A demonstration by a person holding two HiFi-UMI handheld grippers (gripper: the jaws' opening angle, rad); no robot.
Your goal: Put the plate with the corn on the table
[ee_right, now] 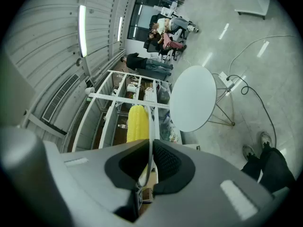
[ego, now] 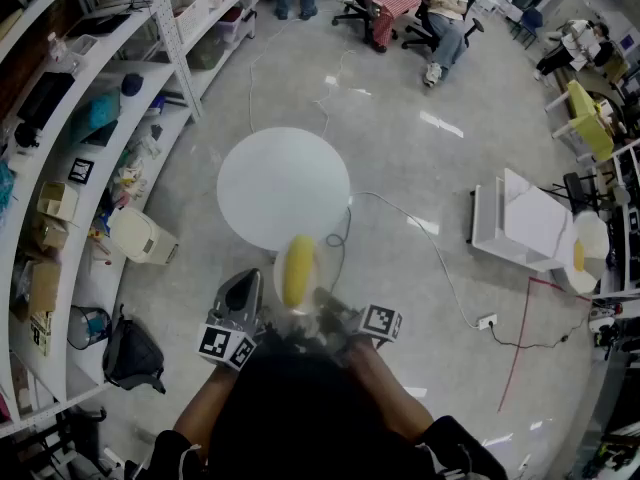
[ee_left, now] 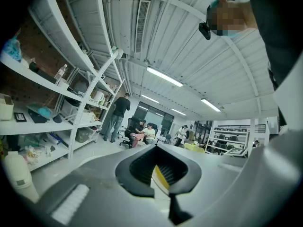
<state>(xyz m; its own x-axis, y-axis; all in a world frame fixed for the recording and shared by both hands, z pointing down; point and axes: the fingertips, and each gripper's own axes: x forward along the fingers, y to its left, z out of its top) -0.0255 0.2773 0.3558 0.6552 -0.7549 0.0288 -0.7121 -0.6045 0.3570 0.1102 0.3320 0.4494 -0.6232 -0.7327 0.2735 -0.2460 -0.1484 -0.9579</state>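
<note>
Two grips on one plate, mid-carry. Far left, shelves [ego: 70, 158] crowded with boxes and clutter, no part in the job. Next, left gripper [ego: 245, 300], closed on the near-left rim of the clear plate [ego: 325, 278]; along its own jaws, pads drawn in on the rim with a sliver of yellow between them. Then the corn [ego: 297, 268], lying lengthwise on the plate, held up off the floor and close to the body. Just beyond, the round white table [ego: 283, 188], bare on top; from above, far end of the plate reaching the table's near edge, though cannot tell whether truly over it or short of it. Right of the corn, right gripper [ego: 338, 315], clamped on the thin rim, pads tight against both faces of the glass, cob in plain sight past them. Further right, a cable [ego: 452, 283] trailing across the floor.

Looks like the transport step: plate lifted and held at both sides, not yet set down. Calls next for moving forward until fully over the tabletop, keeping both grips level to stop any rolling of the cob, lowering until flat on the surface, and only then letting go.
</note>
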